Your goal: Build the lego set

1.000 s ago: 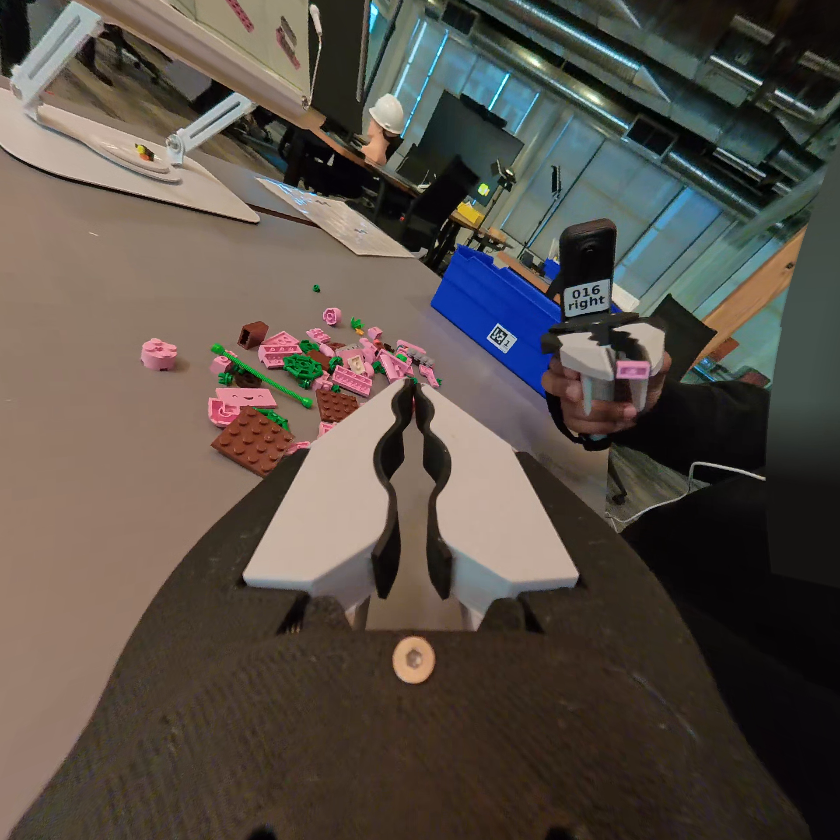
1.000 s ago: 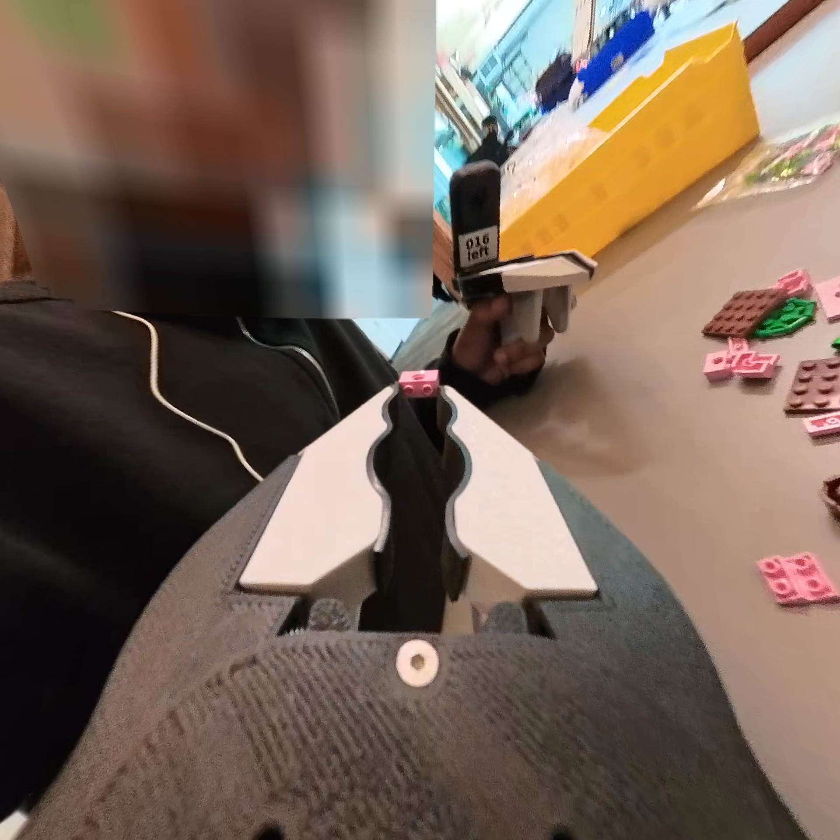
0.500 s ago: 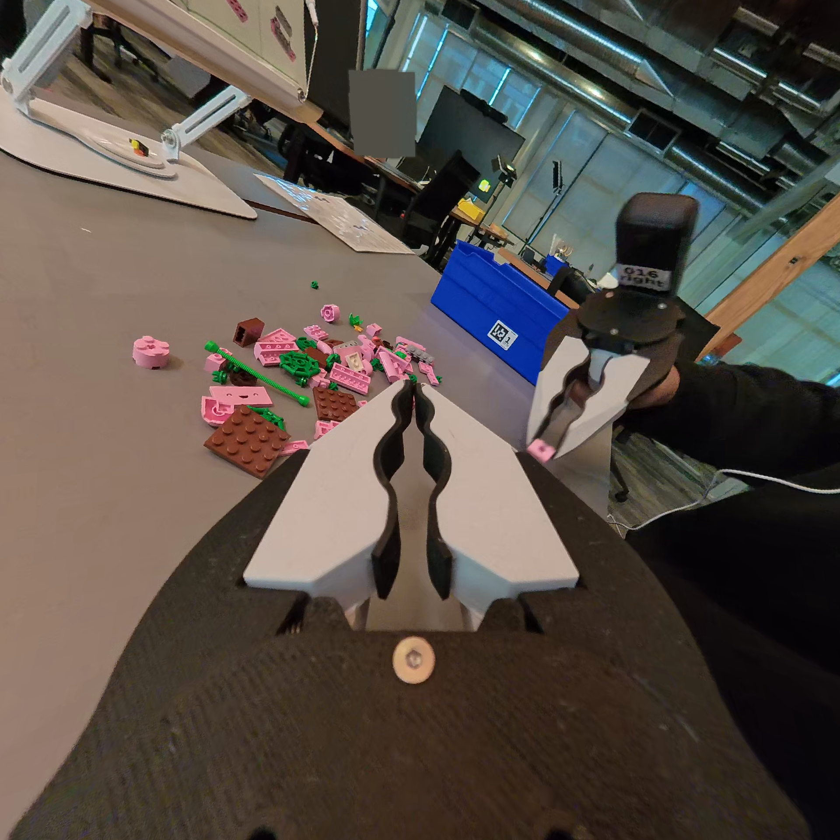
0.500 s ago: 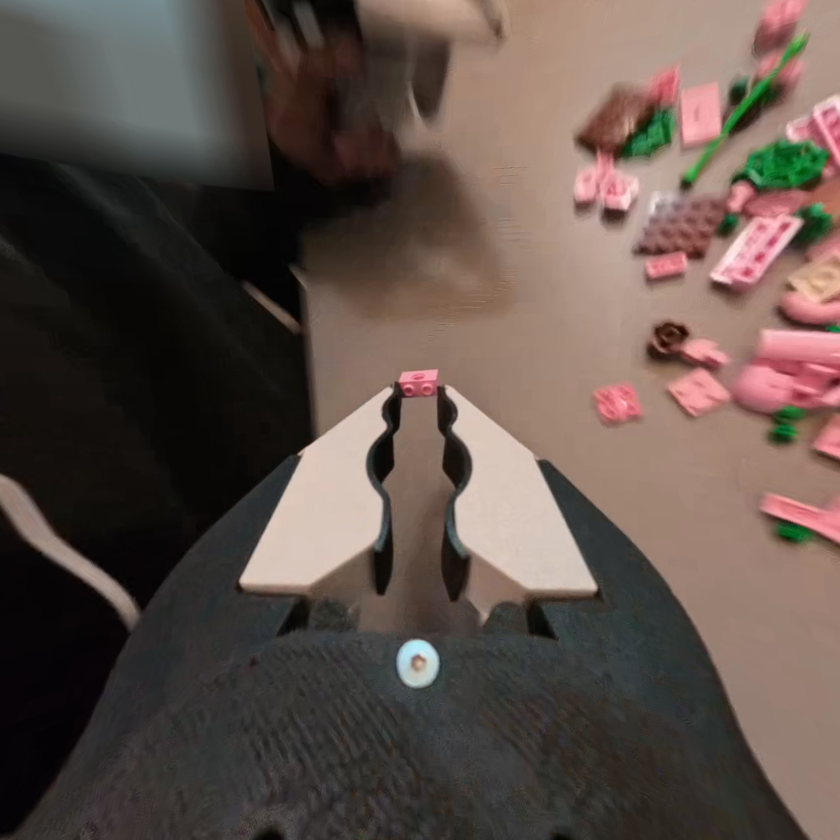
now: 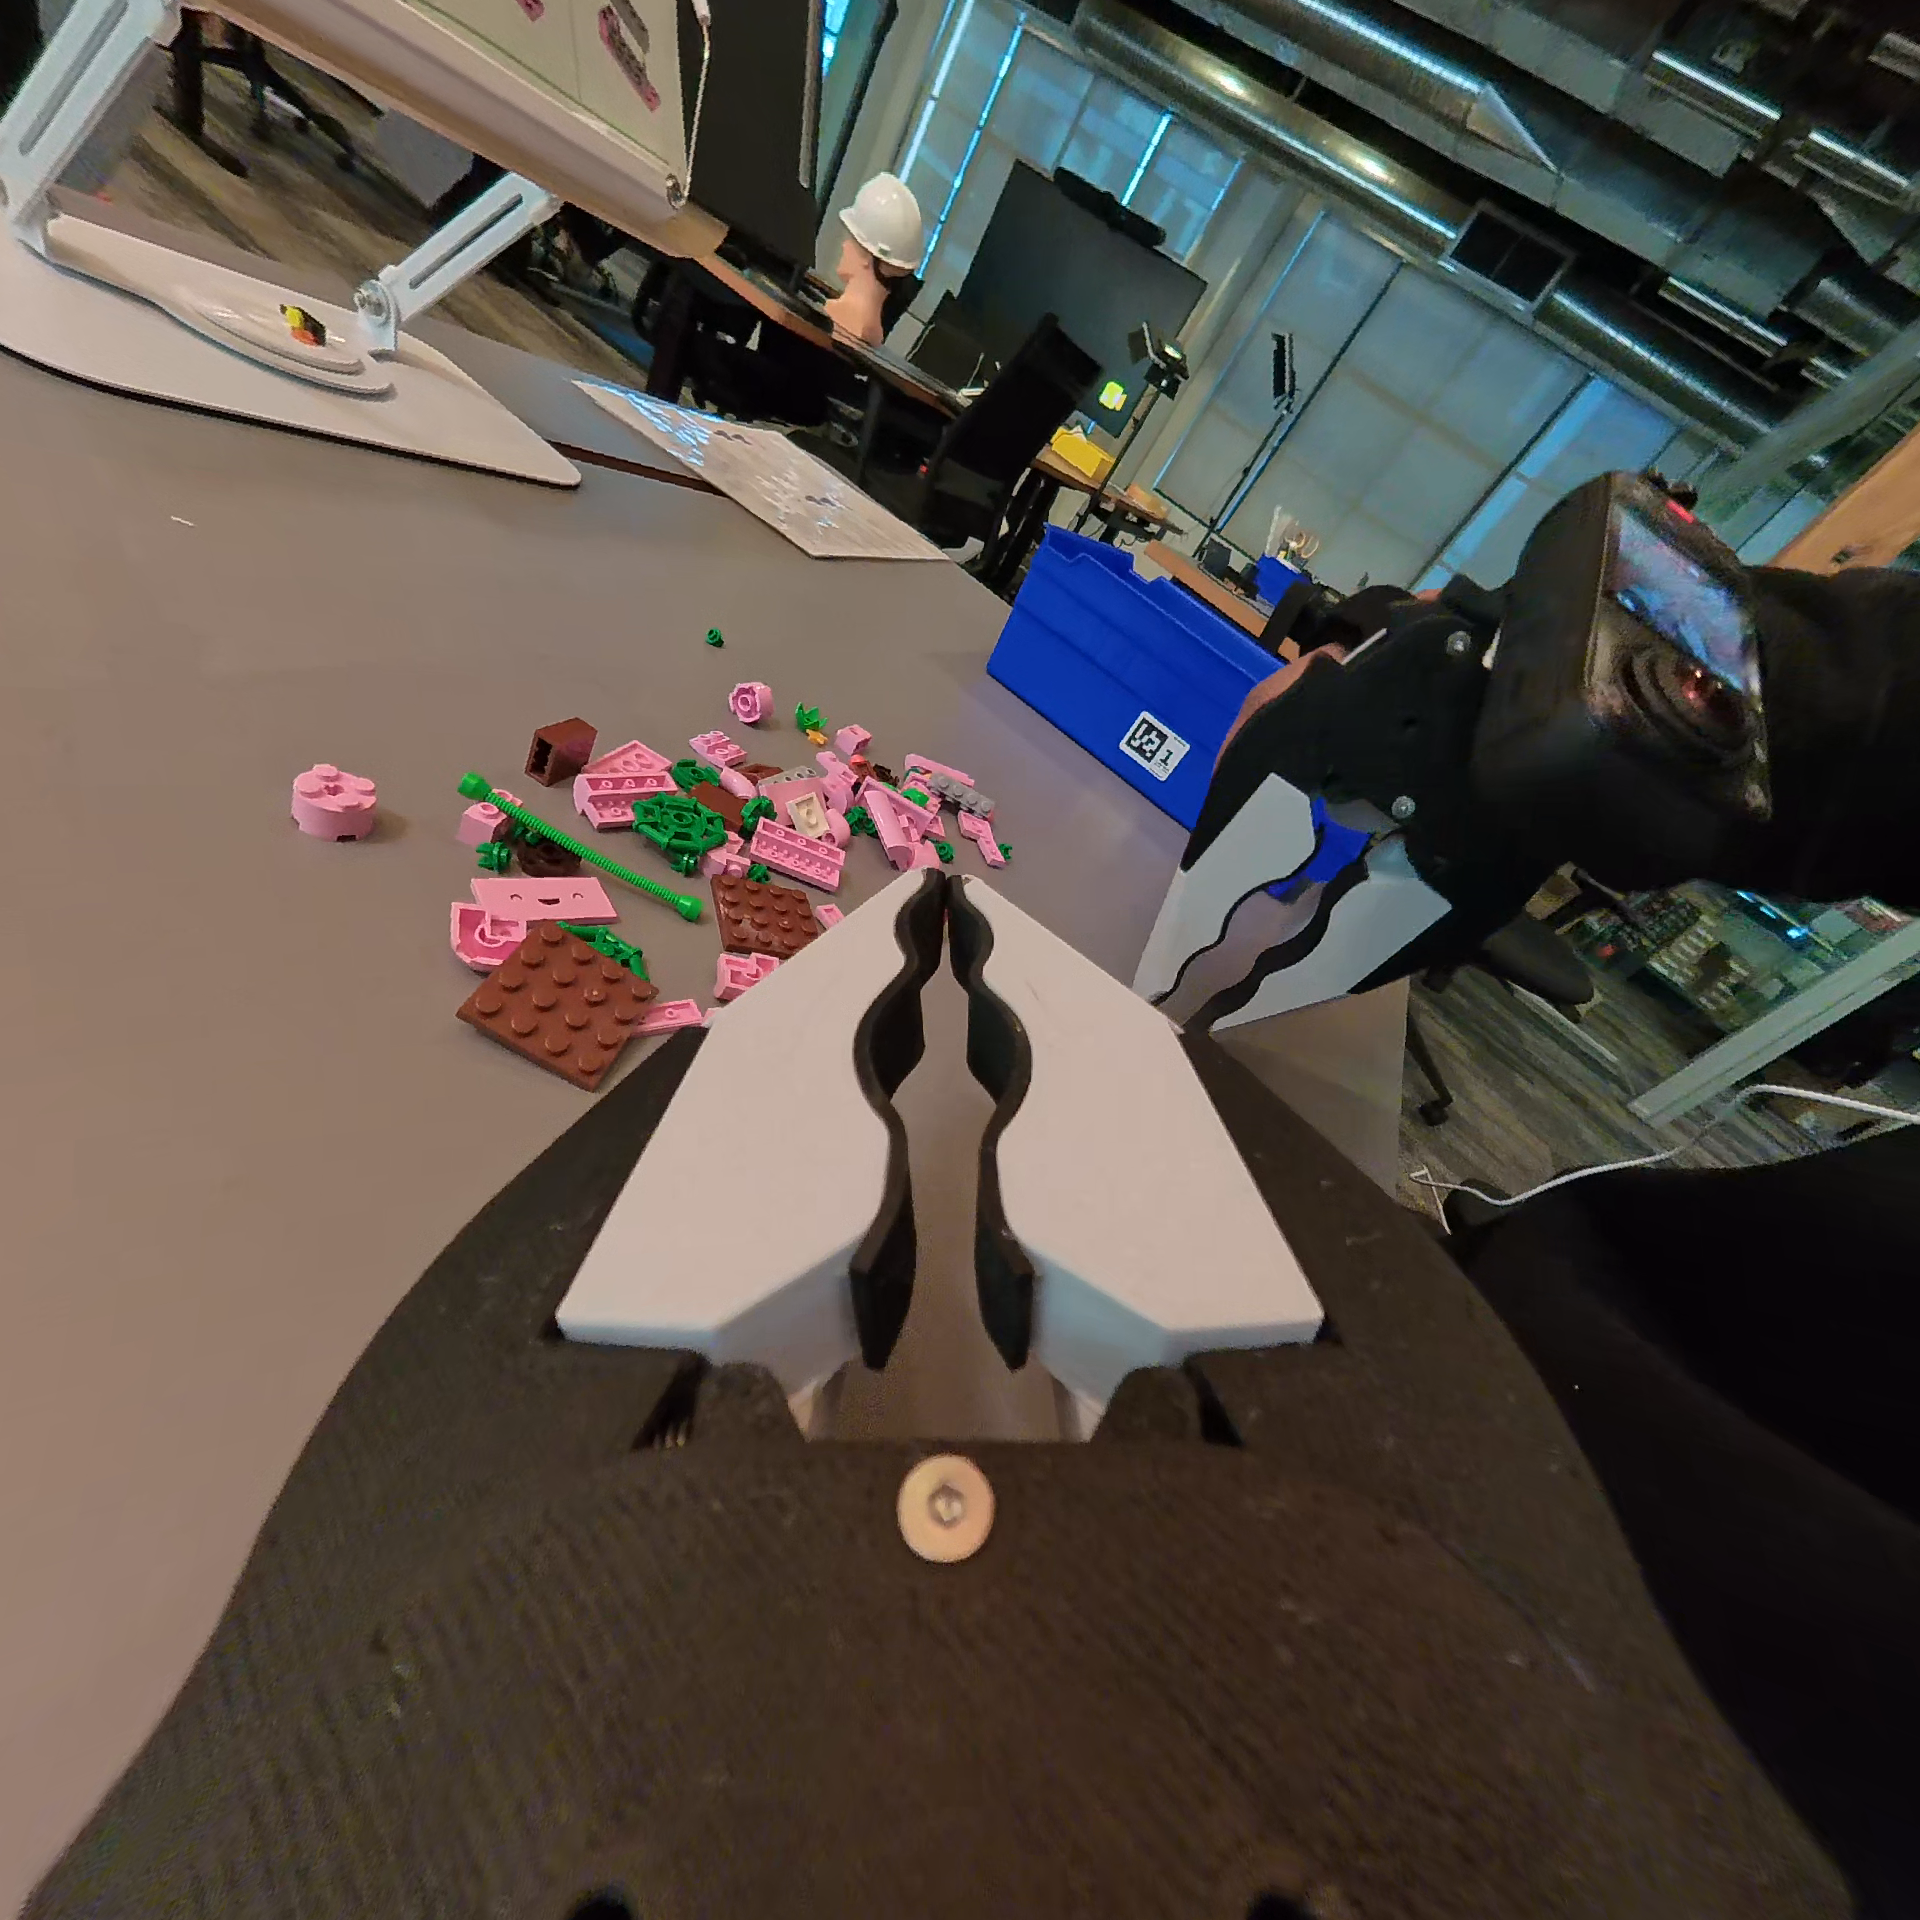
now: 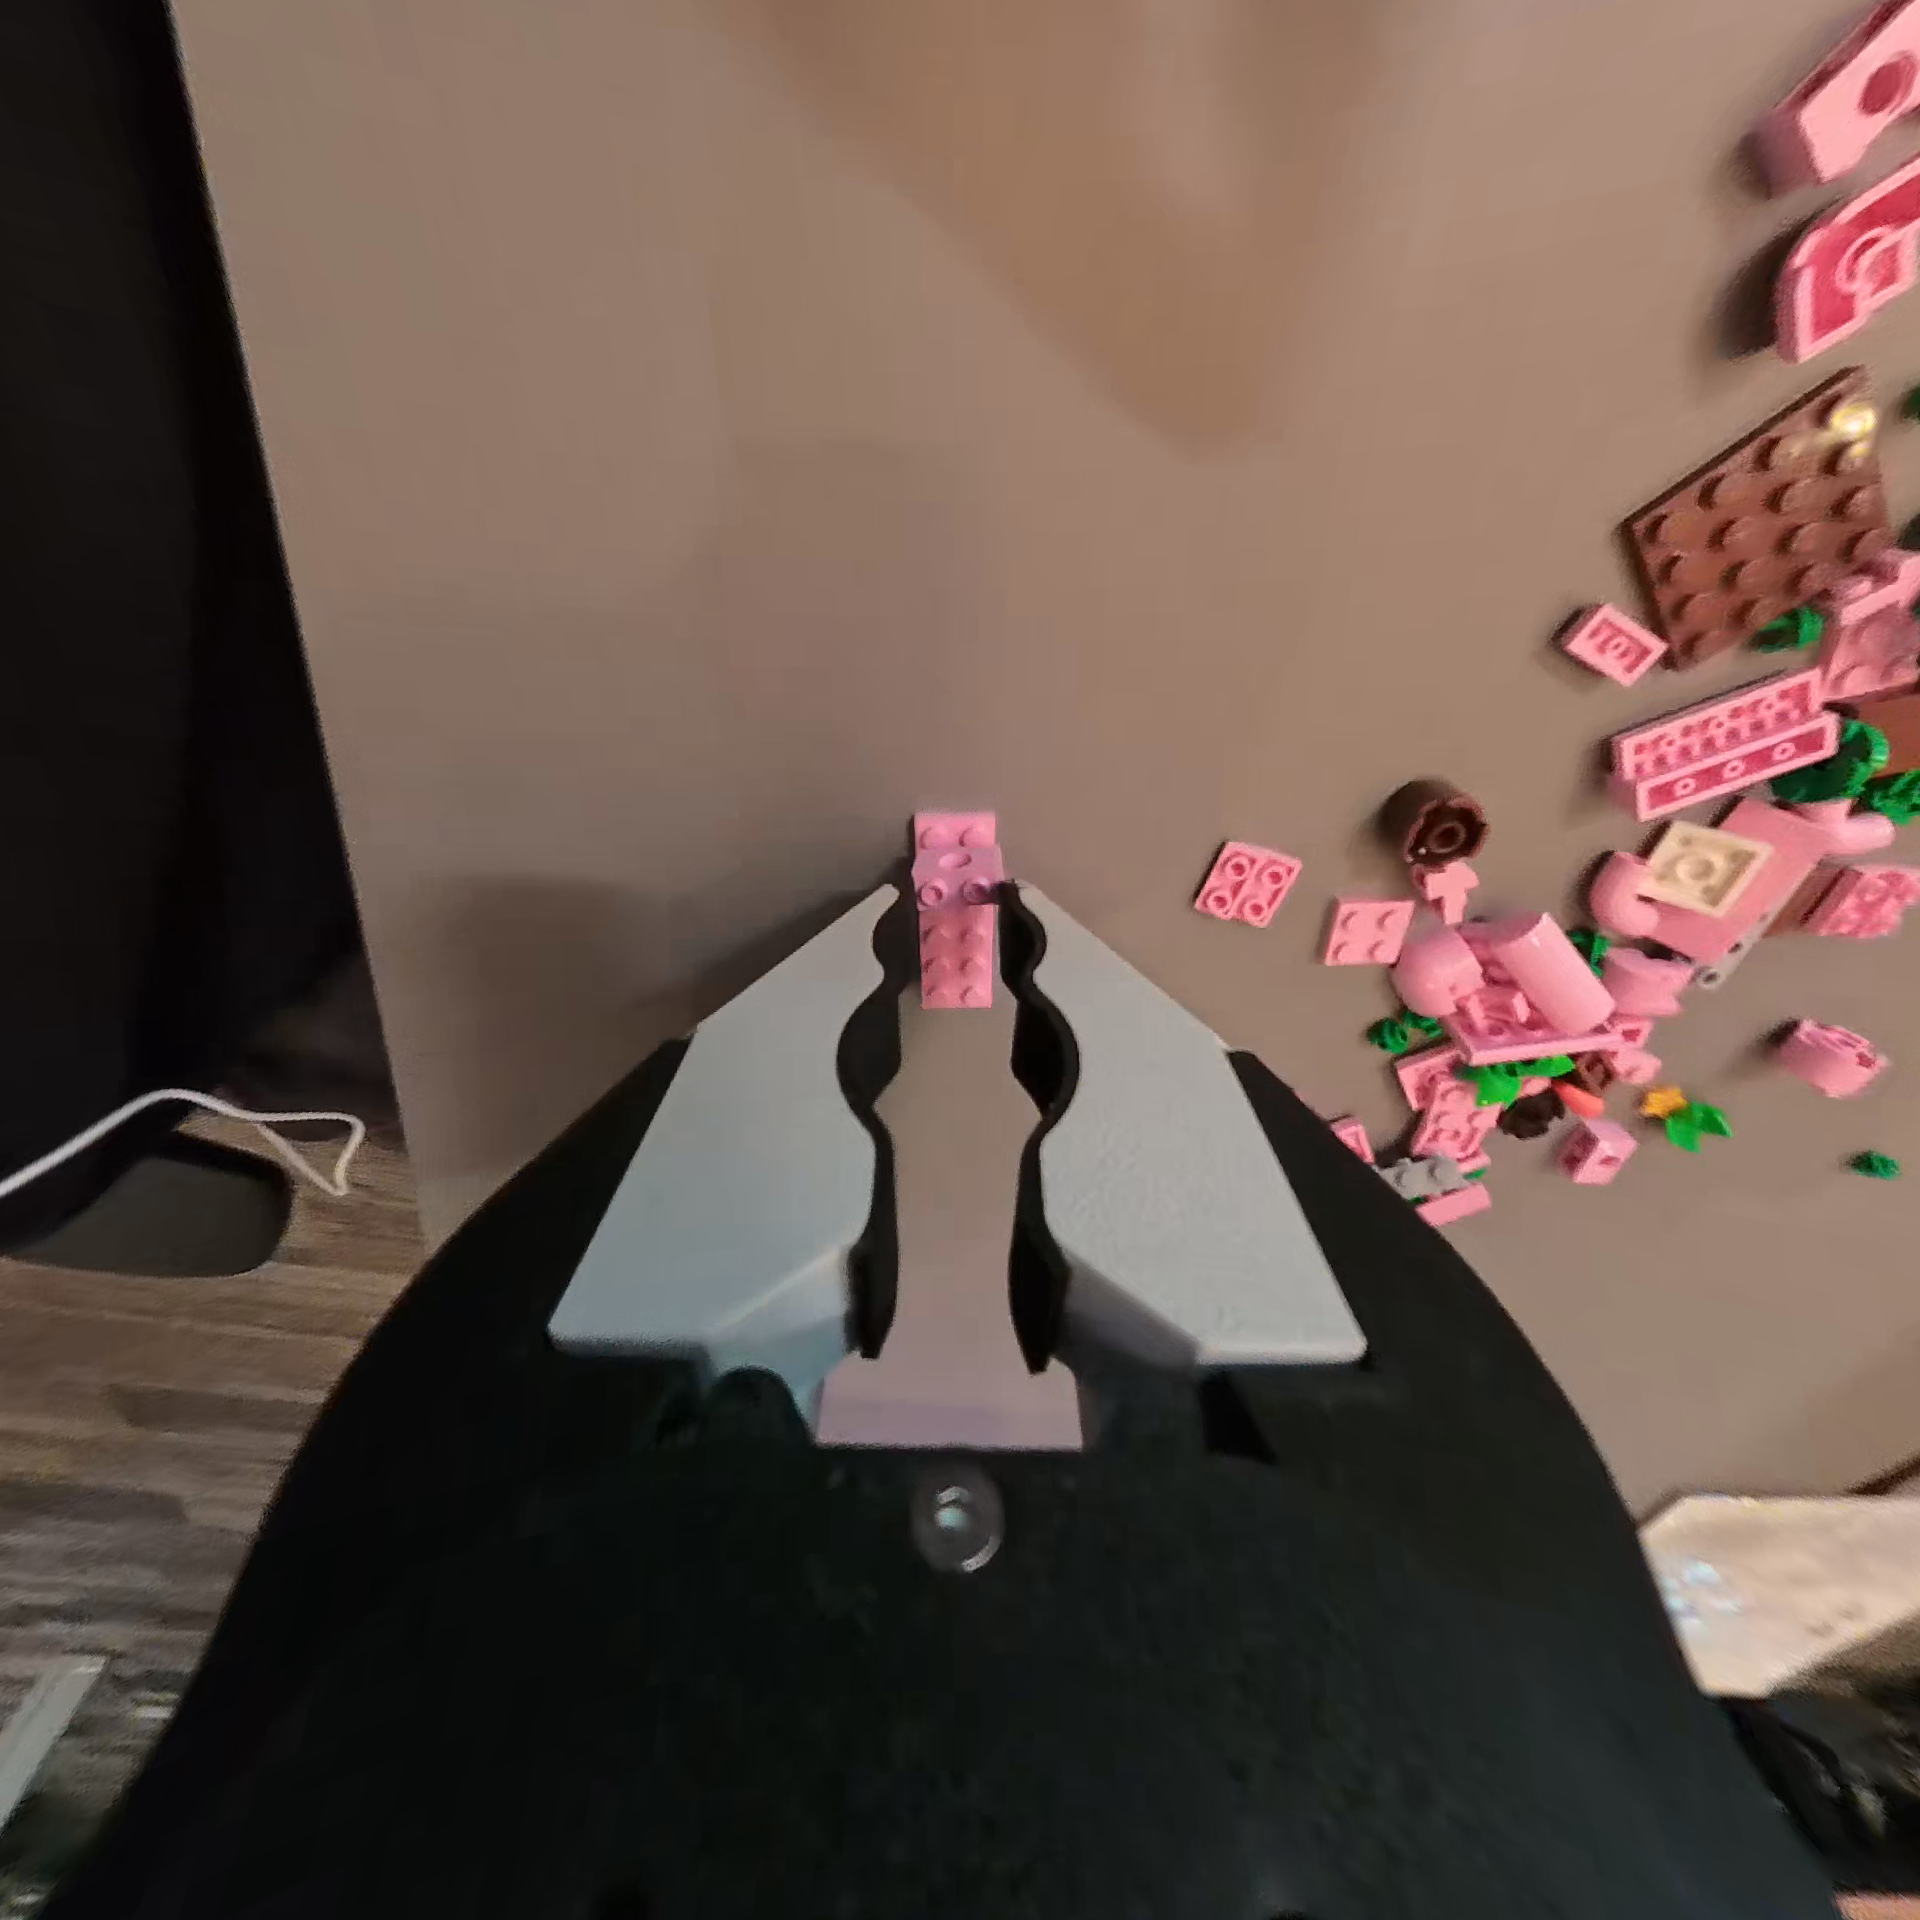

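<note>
The small pink brick (image 6: 954, 891) sits pinched at the tips of the right gripper (image 6: 954, 899), directly above a long pink plate (image 6: 956, 914) lying lengthwise between the jaws. The left gripper (image 5: 943, 881), jaws pressed together and empty, waits near the loose pile (image 5: 727, 831).

The loose lego pieces (image 5: 727, 831) lie on the table (image 5: 208, 1039) ahead and left of the left gripper (image 5: 945, 883). The right gripper (image 5: 1216, 997) stands just to its right, above the table's near edge. A bin (image 5: 1101, 675) sits behind, off the table. A small brick (image 6: 961, 883) sits between the right gripper's tips, over a plate (image 6: 956, 966) lying on the table
</note>
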Action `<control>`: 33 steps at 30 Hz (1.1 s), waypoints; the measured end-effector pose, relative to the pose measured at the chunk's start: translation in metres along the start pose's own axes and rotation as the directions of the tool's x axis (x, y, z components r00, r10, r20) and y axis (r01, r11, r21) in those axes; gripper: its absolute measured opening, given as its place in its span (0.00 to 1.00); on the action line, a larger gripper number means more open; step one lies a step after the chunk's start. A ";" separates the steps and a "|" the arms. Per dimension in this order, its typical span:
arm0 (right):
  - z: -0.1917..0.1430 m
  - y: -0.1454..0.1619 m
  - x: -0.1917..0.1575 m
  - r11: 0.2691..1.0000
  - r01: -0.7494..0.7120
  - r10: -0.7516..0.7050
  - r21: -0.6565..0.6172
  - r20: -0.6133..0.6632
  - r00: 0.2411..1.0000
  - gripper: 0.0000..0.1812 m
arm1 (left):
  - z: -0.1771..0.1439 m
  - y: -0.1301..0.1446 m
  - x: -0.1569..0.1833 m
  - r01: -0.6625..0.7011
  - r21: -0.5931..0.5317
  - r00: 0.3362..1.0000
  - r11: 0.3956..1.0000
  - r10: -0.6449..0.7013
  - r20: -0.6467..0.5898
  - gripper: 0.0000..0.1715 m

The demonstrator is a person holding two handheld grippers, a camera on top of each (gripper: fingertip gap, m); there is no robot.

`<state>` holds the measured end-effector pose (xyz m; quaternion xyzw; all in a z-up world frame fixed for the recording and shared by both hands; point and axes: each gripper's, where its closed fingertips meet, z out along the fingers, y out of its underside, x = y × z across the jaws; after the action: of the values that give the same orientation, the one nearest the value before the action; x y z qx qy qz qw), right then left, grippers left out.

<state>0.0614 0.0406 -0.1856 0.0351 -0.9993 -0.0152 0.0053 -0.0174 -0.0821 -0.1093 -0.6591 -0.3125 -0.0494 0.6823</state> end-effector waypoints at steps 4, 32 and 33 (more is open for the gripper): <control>-0.002 -0.004 0.002 1.000 -0.019 0.019 -0.002 0.037 0.999 0.08 | 0.000 0.000 0.001 0.004 0.000 1.000 1.000 -0.004 -0.007 0.00; 0.008 0.002 -0.004 0.988 -0.152 0.149 0.004 0.194 0.970 0.08 | 0.000 0.001 0.000 0.041 -0.003 0.999 0.999 -0.042 -0.028 0.00; 0.008 0.003 -0.003 0.989 -0.148 0.145 0.000 0.192 0.971 0.08 | 0.000 0.001 0.000 0.042 -0.003 0.999 0.999 -0.043 -0.028 0.00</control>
<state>0.0645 0.0437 -0.1931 -0.0404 -0.9950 -0.0110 -0.0902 -0.0169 -0.0821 -0.1098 -0.6524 -0.3166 -0.0737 0.6846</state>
